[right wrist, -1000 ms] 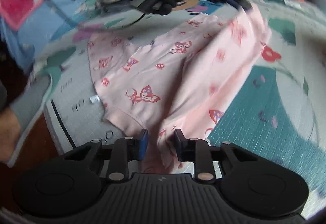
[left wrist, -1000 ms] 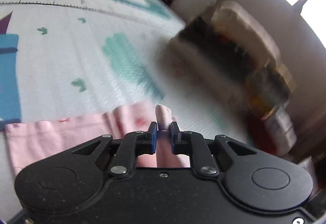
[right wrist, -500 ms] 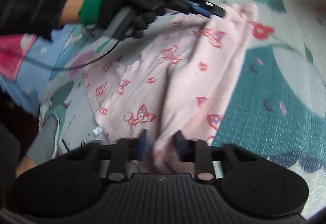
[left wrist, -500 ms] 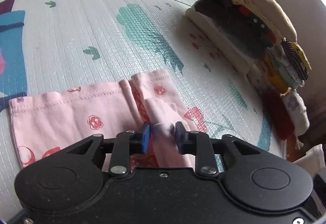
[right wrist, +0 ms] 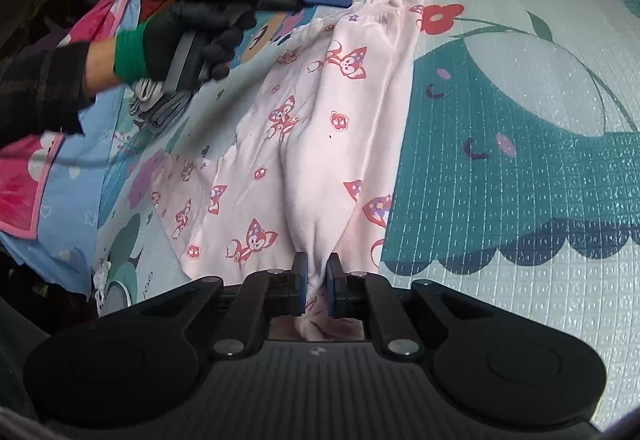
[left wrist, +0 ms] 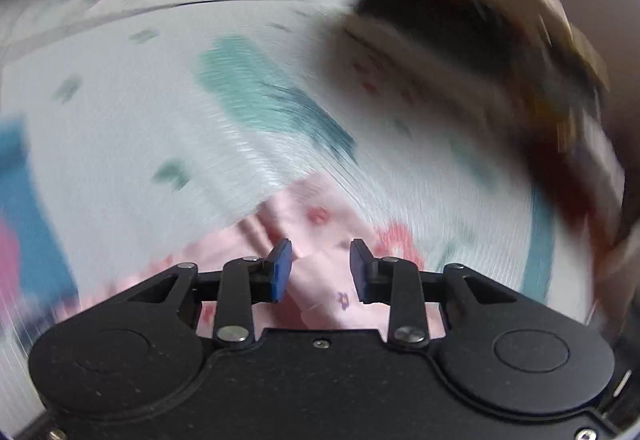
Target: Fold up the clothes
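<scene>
A pale pink cotton garment printed with red foxes [right wrist: 320, 135] lies lengthwise on a teal-and-white foam play mat [right wrist: 520, 143]. The right gripper [right wrist: 316, 282] pinches its near end tightly; the left gripper [left wrist: 320, 264], fingers parted and holding nothing, hovers at its far end. Bare mat lies open along the garment's right edge.

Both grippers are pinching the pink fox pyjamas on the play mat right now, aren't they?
Not quite. Only the right gripper is pinching the pink fox pyjamas on the play mat. The left gripper is open: the left wrist view shows its fingers spread apart, with the cloth loose between them.
</scene>
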